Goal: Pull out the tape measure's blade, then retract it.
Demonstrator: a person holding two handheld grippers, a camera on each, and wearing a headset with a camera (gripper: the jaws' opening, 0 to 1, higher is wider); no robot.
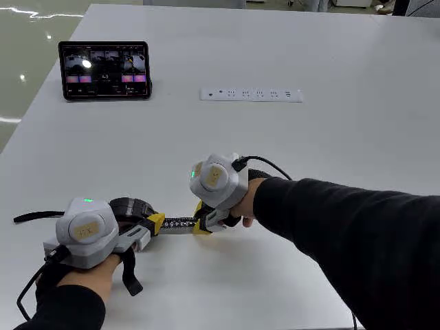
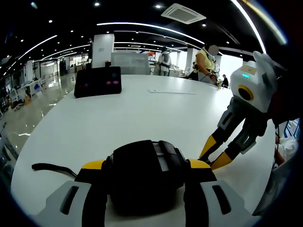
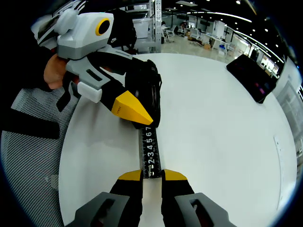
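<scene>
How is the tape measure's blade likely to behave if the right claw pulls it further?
The blade is a thin strip lying straight, so probably stiff while short, sagging when longer. It looks smooth, so it might slip from the right claw. The case, clamped in the left claw, should hold.

**Open hall, white bench, glossy floor**

Broad white matte tabletop took up most of the head view. A black tablet with a lit screen stood propped near the far left. A flat white power strip lay to its right, well apart. The pale glossy floor beyond the left edge mirrored the lamps. The dark ceiling carried long white light strips, small round spots and a square air-conditioning vent. People stood past the far edge. Grey mesh panel sat beside the table; what it belonged to was unclear.
</scene>
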